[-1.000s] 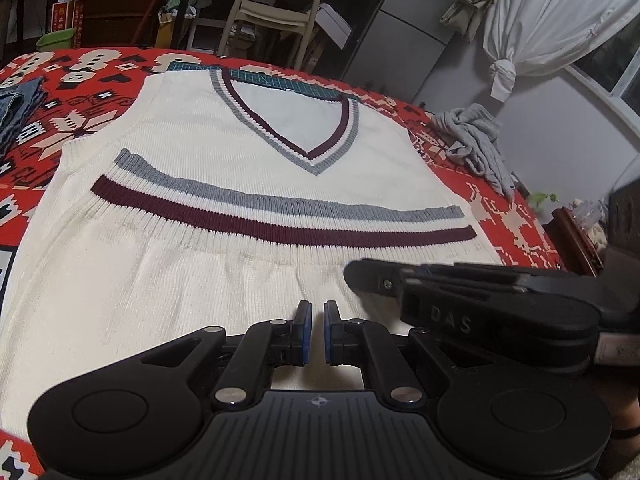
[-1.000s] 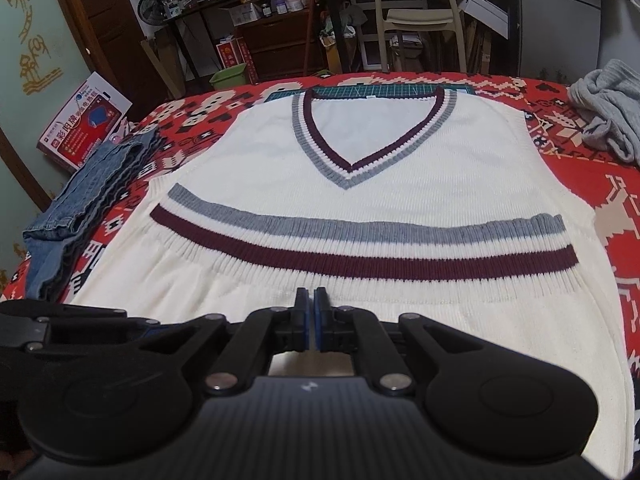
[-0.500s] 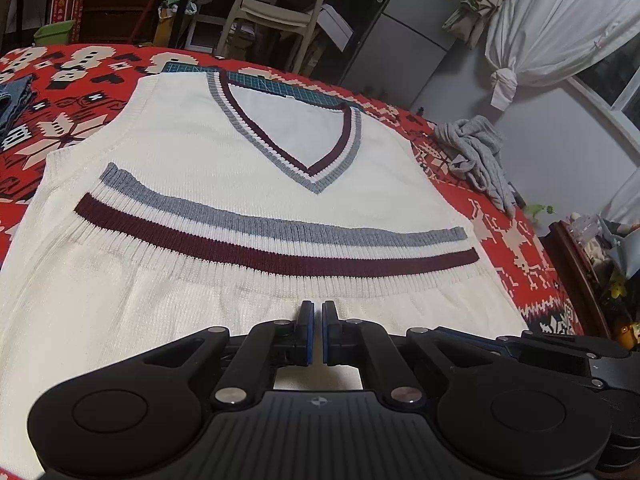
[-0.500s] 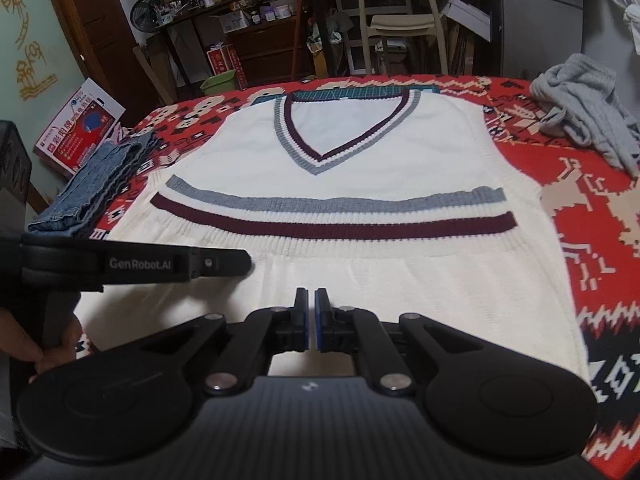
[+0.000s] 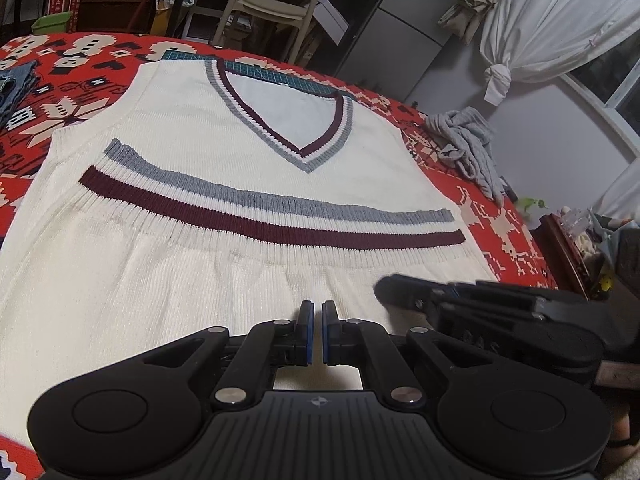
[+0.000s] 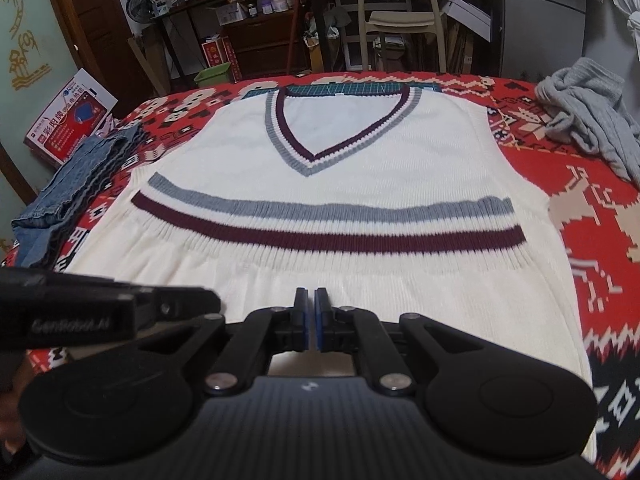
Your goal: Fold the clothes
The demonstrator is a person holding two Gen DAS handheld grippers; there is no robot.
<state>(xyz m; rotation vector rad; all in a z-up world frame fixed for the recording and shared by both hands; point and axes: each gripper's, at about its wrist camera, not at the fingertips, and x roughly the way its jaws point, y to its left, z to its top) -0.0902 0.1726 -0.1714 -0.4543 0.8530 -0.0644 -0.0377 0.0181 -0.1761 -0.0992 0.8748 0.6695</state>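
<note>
Cream V-neck sweater vest [image 6: 360, 184] lies flat, filling frame center on the red patterned blanket [image 6: 592, 216], w/ left gripper [image 5: 315, 330] & right gripper [image 6: 308, 318] nearly closed, holding nothing, above the folded-up hem, so risk = pinching only the top layer and the fold skews.

I see worktop [image 6: 592, 216] under red patterned cloth. Cream vest [image 6: 340, 184] flat at centre; folded jeans [image 6: 68, 184] left of vest, grey garment [image 6: 588, 120] right, green mat [image 6: 344, 89] behind collar.

A cluttered home room: fridge [image 5: 404, 36], curtained window [image 5: 560, 20], chair [image 6: 400, 12], crowded desk [image 6: 240, 8].
</note>
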